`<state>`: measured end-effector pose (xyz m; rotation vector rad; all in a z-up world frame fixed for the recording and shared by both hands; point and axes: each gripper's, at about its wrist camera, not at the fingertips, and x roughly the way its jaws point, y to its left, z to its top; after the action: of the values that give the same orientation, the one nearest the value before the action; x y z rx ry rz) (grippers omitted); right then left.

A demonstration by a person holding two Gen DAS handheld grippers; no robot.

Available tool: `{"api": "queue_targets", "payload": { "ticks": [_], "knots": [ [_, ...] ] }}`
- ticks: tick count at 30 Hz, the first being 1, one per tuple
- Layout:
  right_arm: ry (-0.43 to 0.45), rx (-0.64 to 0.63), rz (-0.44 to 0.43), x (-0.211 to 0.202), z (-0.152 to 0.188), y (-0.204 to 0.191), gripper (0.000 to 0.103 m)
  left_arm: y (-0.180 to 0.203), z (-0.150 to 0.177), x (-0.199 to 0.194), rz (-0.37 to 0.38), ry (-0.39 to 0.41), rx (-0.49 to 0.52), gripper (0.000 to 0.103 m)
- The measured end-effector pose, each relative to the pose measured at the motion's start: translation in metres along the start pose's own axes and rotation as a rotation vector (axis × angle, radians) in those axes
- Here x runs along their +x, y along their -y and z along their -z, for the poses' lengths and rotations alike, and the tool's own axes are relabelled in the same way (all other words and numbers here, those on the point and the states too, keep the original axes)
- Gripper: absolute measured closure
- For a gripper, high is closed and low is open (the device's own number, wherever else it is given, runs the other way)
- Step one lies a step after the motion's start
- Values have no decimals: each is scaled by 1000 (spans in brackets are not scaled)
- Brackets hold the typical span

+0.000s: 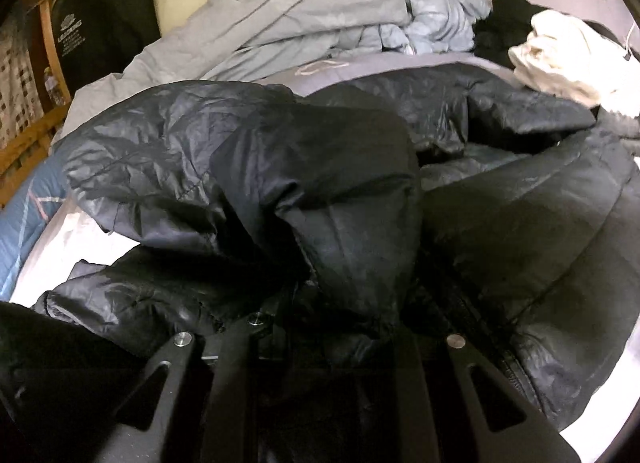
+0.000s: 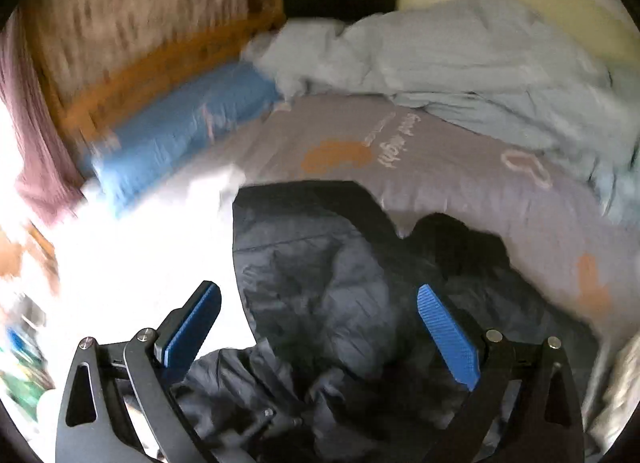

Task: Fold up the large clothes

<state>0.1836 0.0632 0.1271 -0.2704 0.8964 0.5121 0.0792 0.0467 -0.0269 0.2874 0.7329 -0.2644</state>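
Note:
A black puffer jacket point(image 1: 520, 223) lies crumpled across the bed and fills most of the left wrist view. A thick fold of it bulges up between the fingers of my left gripper point(image 1: 320, 303), which is shut on that fold; the fingertips are buried in the fabric. In the blurred right wrist view the same jacket point(image 2: 320, 263) lies below my right gripper point(image 2: 320, 323). That gripper is open, its blue pads point(image 2: 448, 343) spread wide apart with nothing held between them.
A heap of pale blue-grey bedding point(image 1: 320, 11) lies at the back, with a white garment point(image 1: 560, 63) and a black one point(image 1: 504, 23) at the right. The grey printed sheet point(image 2: 440, 151), a blue pillow point(image 2: 180, 135) and the wooden bed frame point(image 2: 160, 63) lie to the left.

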Motion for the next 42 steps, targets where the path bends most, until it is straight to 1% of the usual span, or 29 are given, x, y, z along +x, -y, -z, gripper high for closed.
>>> {"api": "queue_targets", "payload": {
  "ticks": [1,3,5,7,8,10,11,12,13,14,15,16,19,22,23,24,25,27,29,31,32,34,35,37,38,39,40,41,42],
  "knots": [
    [-28,-44,40,12,-6,-15,3,1,0,1,-3,-4,4,88],
    [-64,-154,80,36,-17,-46,4,3,1,2,-12,-10,13,88],
    [-132,-266,180,71,-28,-74,5,5,1,3,-22,-13,21,88],
    [-177,-350,279,96,-35,-90,9,2,1,6,-5,-22,7,88],
    [-187,-386,320,104,-38,-97,13,1,0,6,3,-20,0,88],
    [-170,-435,390,116,-43,-105,14,0,1,6,1,-19,3,88],
    [-175,-429,398,121,-45,-105,25,0,1,6,-2,-18,5,88],
    [-190,-420,393,124,-46,-103,53,0,1,6,0,-17,4,88],
    [-227,-393,375,129,-46,-97,72,0,1,6,7,-17,-1,88],
    [-246,-364,363,131,-47,-91,99,3,2,6,-1,-16,10,88],
    [-238,-333,343,127,-48,-85,98,6,2,6,-12,-14,18,88],
    [-193,-303,310,114,-49,-75,98,6,1,5,-8,-11,13,88],
    [-36,-302,312,64,-43,-56,99,-6,1,5,37,-8,-39,85],
    [42,-196,232,9,-28,-16,99,-9,1,1,53,7,-53,84],
    [65,-168,231,-5,-23,-4,99,-10,0,0,54,11,-55,84],
    [104,-145,244,-21,-15,11,99,-10,0,-2,53,14,-59,83],
    [152,-125,278,-38,-4,28,99,-12,-1,-5,50,20,-68,83],
    [211,-81,353,-59,20,65,98,-17,-4,-21,23,63,-97,83],
    [219,-22,384,-69,45,99,98,-23,-8,-39,-3,115,-110,81],
    [188,67,383,-73,76,141,98,-34,-13,-54,-46,156,-131,79],
    [176,92,379,-74,89,155,98,-42,-15,-59,-66,166,-154,76],
    [160,155,362,-78,117,183,98,-63,-18,-65,-94,172,-218,72],
    [149,171,348,-77,127,191,98,-72,-20,-66,-116,165,-244,68],
    [99,213,300,-68,149,207,98,-88,-21,-67,-159,152,-279,62],
    [74,230,291,-64,159,211,93,-94,-21,-66,-181,138,-292,55],
    [36,252,266,-57,172,214,78,-100,-22,-65,-201,118,-308,51],
    [13,270,252,-51,181,217,66,-107,-22,-65,-203,105,-327,51],
    [-4,286,251,-48,190,219,42,-111,-22,-66,-183,95,-346,50],
    [0,288,253,-49,197,218,36,-114,-23,-66,-137,79,-354,47]
  ]
}}
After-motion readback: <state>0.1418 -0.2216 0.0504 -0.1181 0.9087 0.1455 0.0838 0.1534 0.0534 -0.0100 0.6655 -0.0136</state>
